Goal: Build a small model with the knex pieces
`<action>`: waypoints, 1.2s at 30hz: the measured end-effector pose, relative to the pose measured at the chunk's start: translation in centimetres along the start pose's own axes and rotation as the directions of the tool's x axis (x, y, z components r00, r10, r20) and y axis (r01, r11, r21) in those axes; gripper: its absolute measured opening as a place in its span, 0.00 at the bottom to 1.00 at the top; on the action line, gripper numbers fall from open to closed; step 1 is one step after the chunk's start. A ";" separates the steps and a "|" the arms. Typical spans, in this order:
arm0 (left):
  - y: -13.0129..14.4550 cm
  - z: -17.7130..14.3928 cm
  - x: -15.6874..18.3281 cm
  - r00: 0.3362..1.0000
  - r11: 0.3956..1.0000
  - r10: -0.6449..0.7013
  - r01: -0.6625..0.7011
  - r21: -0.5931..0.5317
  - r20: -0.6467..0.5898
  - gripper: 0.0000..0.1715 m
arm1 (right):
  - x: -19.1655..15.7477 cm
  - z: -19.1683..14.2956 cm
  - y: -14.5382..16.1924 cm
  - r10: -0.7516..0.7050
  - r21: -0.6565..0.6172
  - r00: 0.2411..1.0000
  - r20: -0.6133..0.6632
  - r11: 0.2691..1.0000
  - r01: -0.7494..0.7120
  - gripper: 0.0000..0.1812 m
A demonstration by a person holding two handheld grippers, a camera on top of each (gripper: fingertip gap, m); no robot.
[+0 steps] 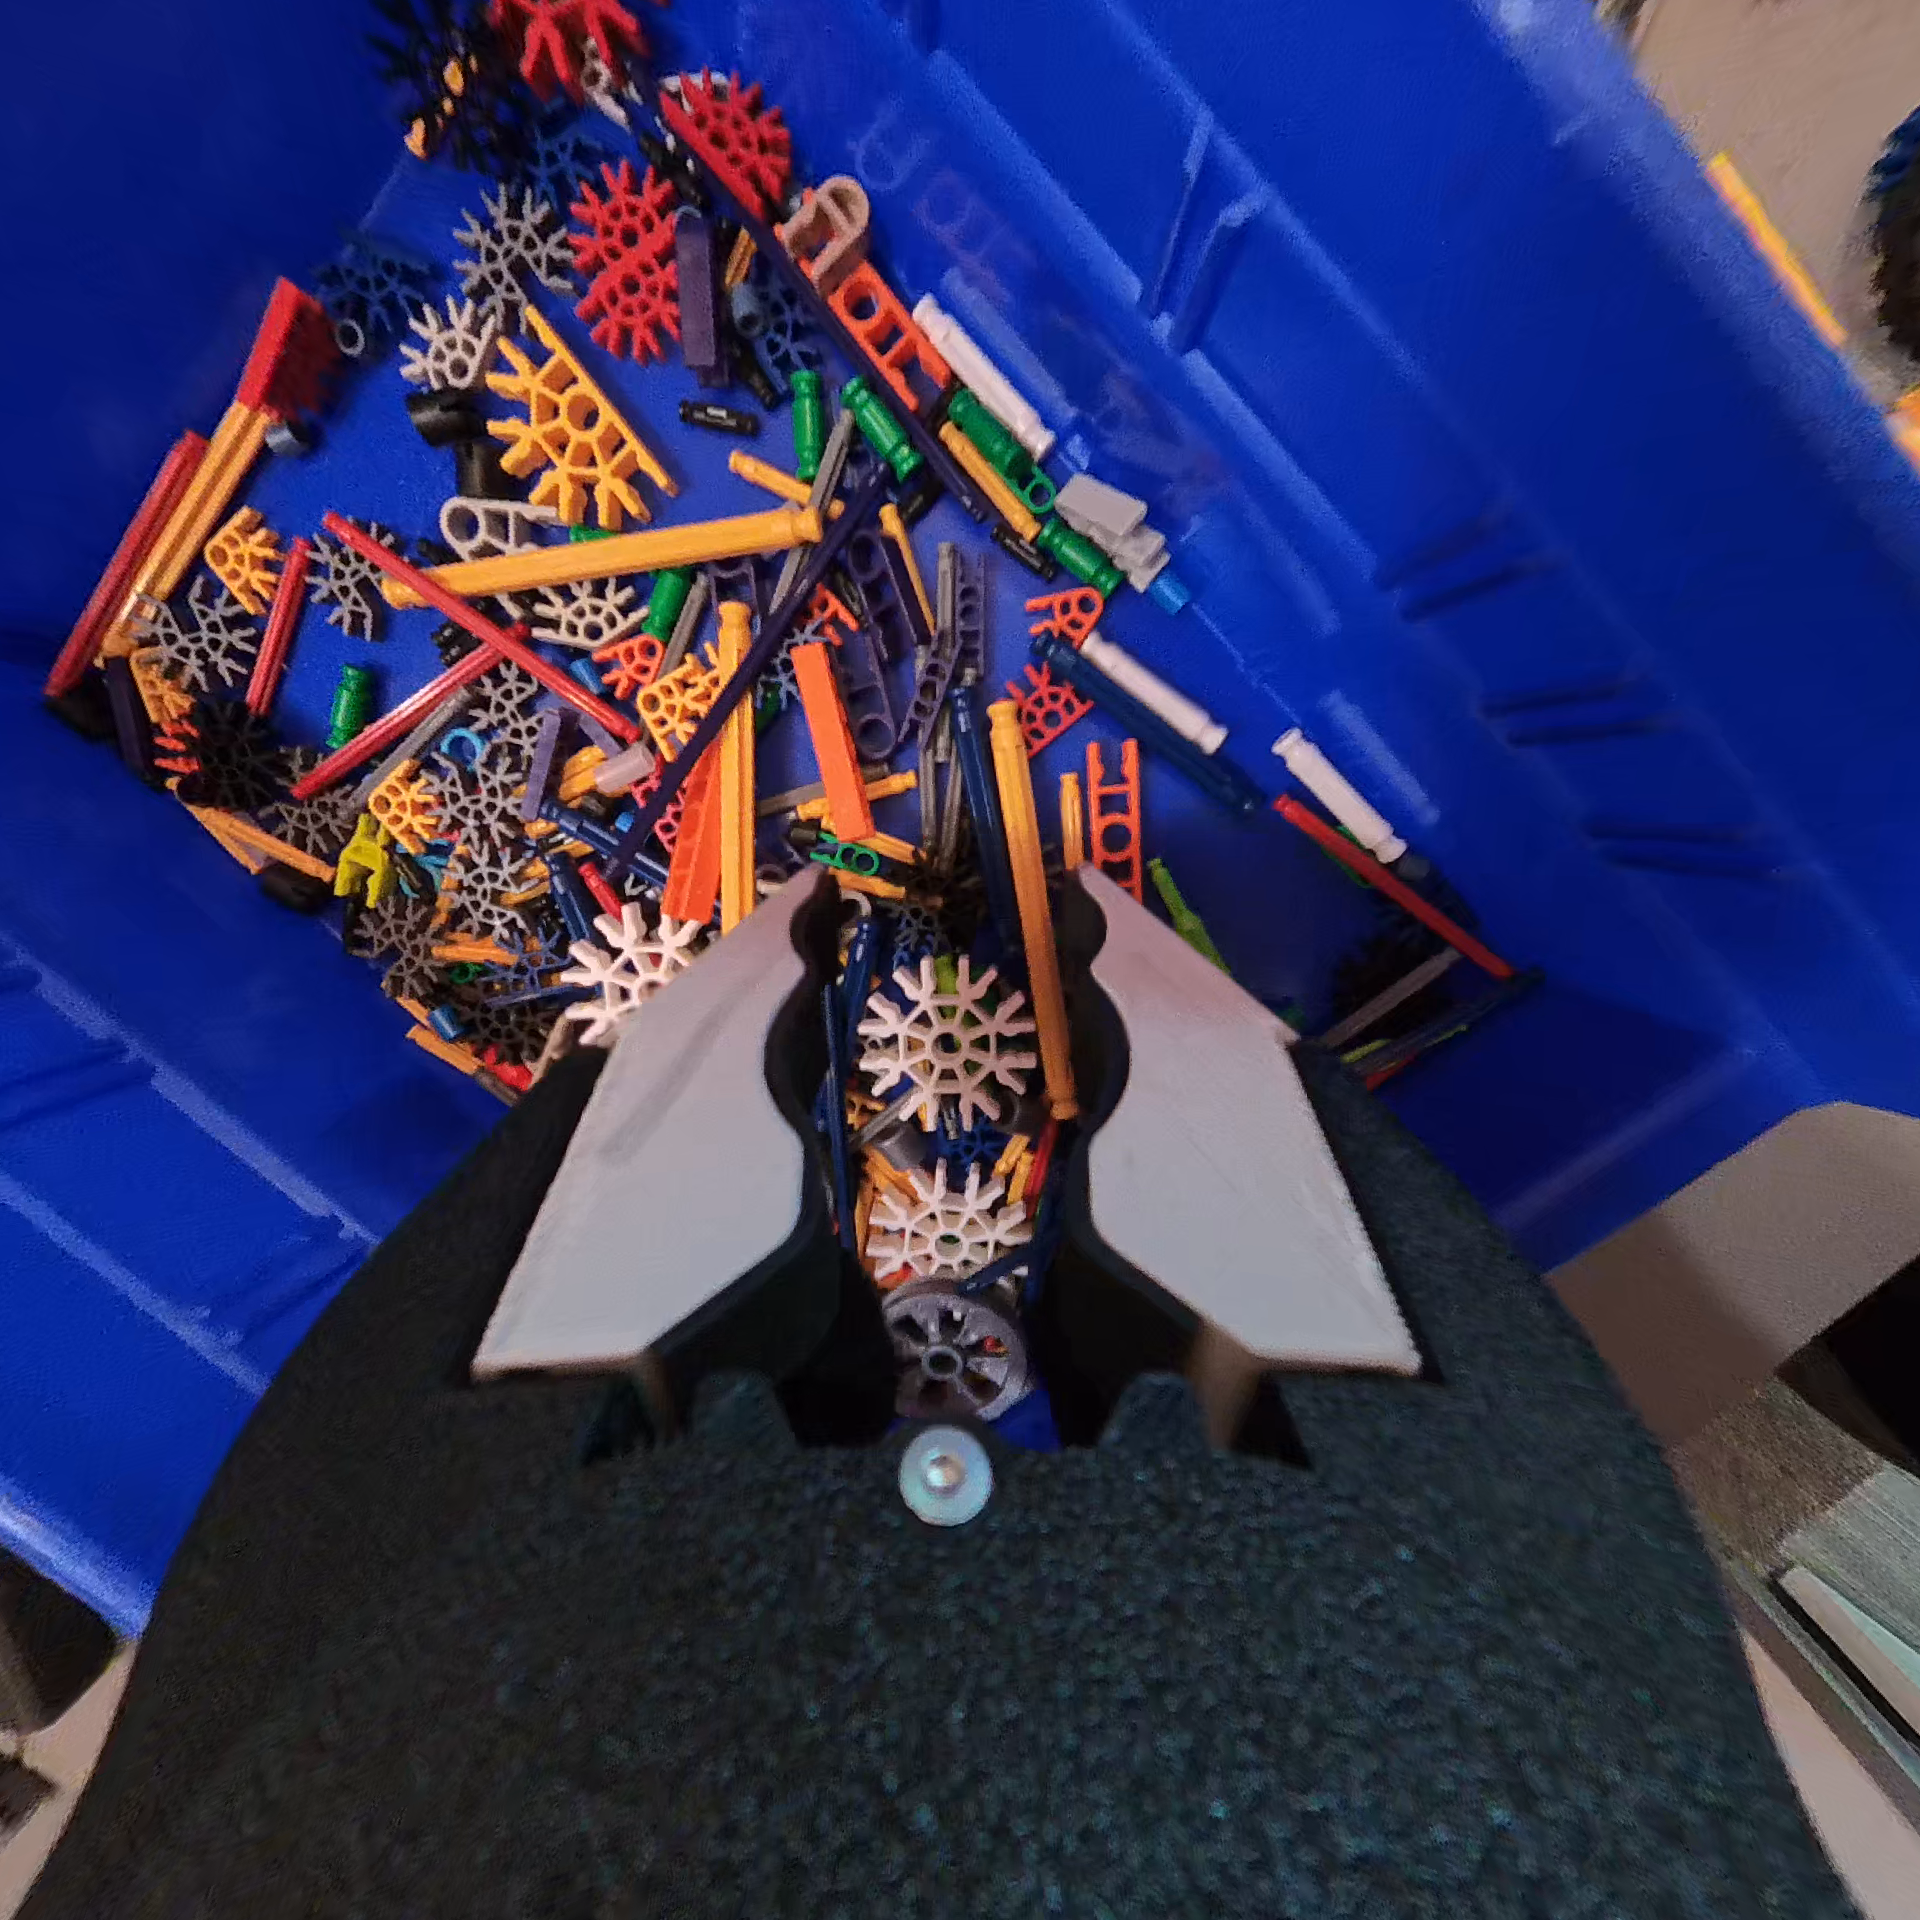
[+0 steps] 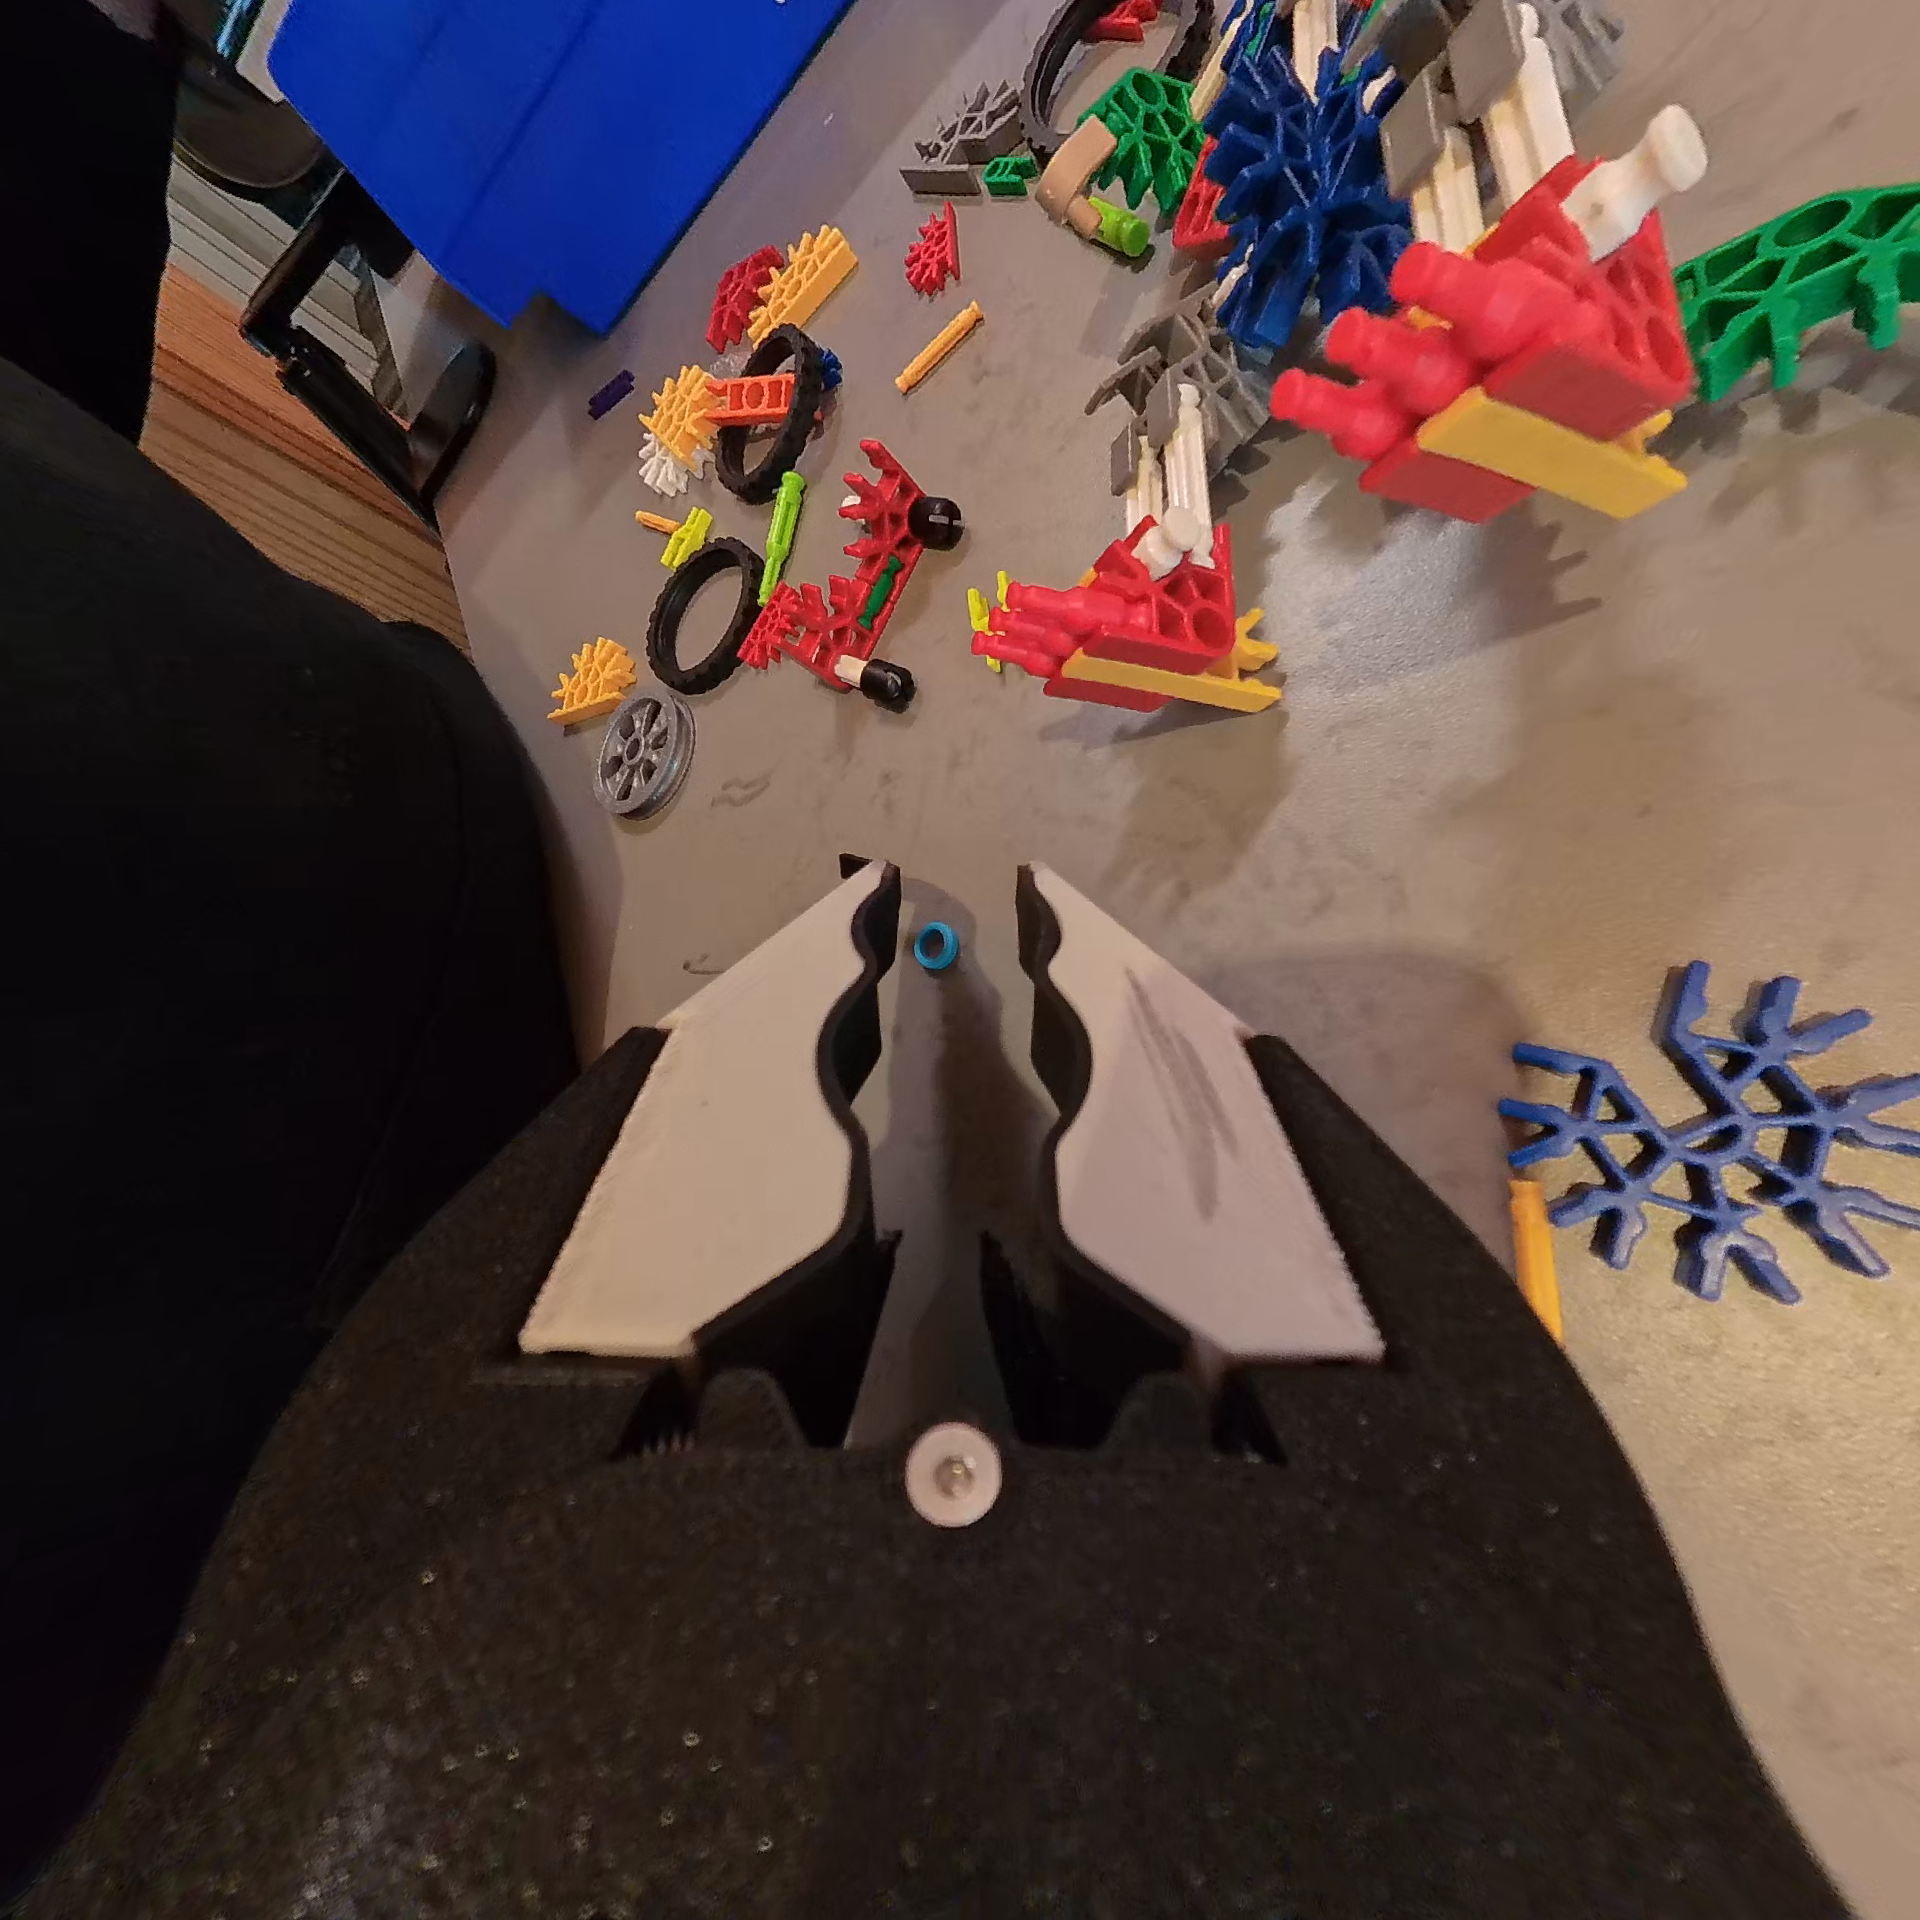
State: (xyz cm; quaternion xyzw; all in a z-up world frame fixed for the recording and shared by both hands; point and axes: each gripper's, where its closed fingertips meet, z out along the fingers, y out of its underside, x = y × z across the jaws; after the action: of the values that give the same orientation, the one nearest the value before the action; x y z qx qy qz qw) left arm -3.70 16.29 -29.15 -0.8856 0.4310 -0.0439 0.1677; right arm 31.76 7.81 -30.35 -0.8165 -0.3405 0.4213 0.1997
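Note:
My left gripper (image 1: 951,883) is open and empty, hanging inside a blue bin (image 1: 1455,436) over a heap of coloured construction rods and snowflake connectors. Below its open jaws lie two white snowflake connectors (image 1: 948,1042), a yellow rod (image 1: 1029,904) and a grey wheel hub (image 1: 951,1351). My right gripper (image 2: 956,868) is open and empty, low over a grey table (image 2: 1351,831). A small blue ring (image 2: 935,945) lies on the table between its fingertips, closer to the left finger; I cannot tell if it touches.
On the table ahead lie black tyres (image 2: 707,613), a grey wheel hub (image 2: 644,753), red connector assemblies (image 2: 862,582) and a built red, yellow and white model (image 2: 1153,613). A blue snowflake connector (image 2: 1725,1132) lies right. The blue bin (image 2: 540,145) stands far left. Left tips to right tips: about 35 centimetres. The right gripper is farther from the grey wheel hub (image 1: 951,1351), some 45 centimetres, than the left, some 11 centimetres.

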 end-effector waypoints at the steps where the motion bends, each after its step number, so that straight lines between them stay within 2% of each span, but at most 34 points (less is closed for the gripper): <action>1: -0.3 0.0 0.0 1.000 1.000 -0.003 0.003 0.012 -0.001 0.23 | 0.0 0.0 0.0 0.001 0.000 1.000 0.000 1.000 -0.001 0.12; 5: -2.0 0.7 -1.1 0.999 0.998 -0.016 0.013 0.065 0.033 0.24 | 0.0 0.0 0.0 0.003 0.000 1.000 0.001 1.000 -0.003 0.12; 12: -7.2 1.9 -3.7 0.996 0.975 -0.078 0.068 0.210 0.040 0.22 | 0.0 0.0 0.0 0.000 0.001 1.000 -0.003 1.000 0.000 0.12; 19: -9.5 3.9 -4.3 0.994 0.973 -0.108 0.109 0.201 -0.017 0.18 | 0.0 0.0 0.0 -0.004 0.002 1.000 -0.005 1.000 0.004 0.12; 21: -9.4 4.7 -4.0 0.986 0.972 -0.154 0.161 0.173 -0.058 0.17 | 0.0 0.0 0.0 -0.004 0.003 1.000 -0.004 1.000 0.004 0.12; 22: -9.8 4.8 -3.9 0.981 0.961 -0.176 0.190 0.199 -0.084 0.14 | 0.0 0.0 0.0 -0.003 0.003 1.000 -0.004 1.000 0.003 0.12; 24: -9.6 4.8 -3.6 0.974 0.959 -0.199 0.216 0.187 -0.105 0.07 | 0.0 0.0 0.0 -0.003 0.003 1.000 -0.004 1.000 0.003 0.12; 25: -9.1 4.7 -4.0 0.975 0.962 -0.209 0.218 0.164 -0.072 0.03 | 0.0 0.0 0.0 -0.003 0.003 1.000 -0.004 1.000 0.003 0.12; 27: -7.2 4.6 -4.4 0.978 0.975 -0.207 0.208 0.084 -0.017 0.03 | 0.0 0.0 0.0 -0.003 0.004 1.000 -0.004 1.000 0.003 0.12; 29: -6.5 3.7 -4.7 0.967 0.963 -0.255 0.255 0.085 -0.016 0.03 | 0.0 0.0 0.0 -0.002 0.004 1.000 -0.002 1.000 0.002 0.12; 32: -5.3 2.1 -6.1 0.952 0.950 -0.303 0.297 0.097 0.045 0.07 | 0.0 0.0 0.0 0.001 0.003 1.000 0.002 1.000 -0.001 0.12; 36: -3.6 0.7 -7.7 0.911 0.915 -0.399 0.389 0.107 0.107 0.20 | 0.0 0.0 0.0 0.008 0.002 1.000 0.008 1.000 -0.008 0.12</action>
State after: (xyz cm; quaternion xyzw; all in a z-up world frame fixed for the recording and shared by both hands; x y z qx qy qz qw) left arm -5.66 24.50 -28.06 -0.9475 0.2298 -0.0384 0.2192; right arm 31.78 7.84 -30.33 -0.8159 -0.3376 0.4258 0.1977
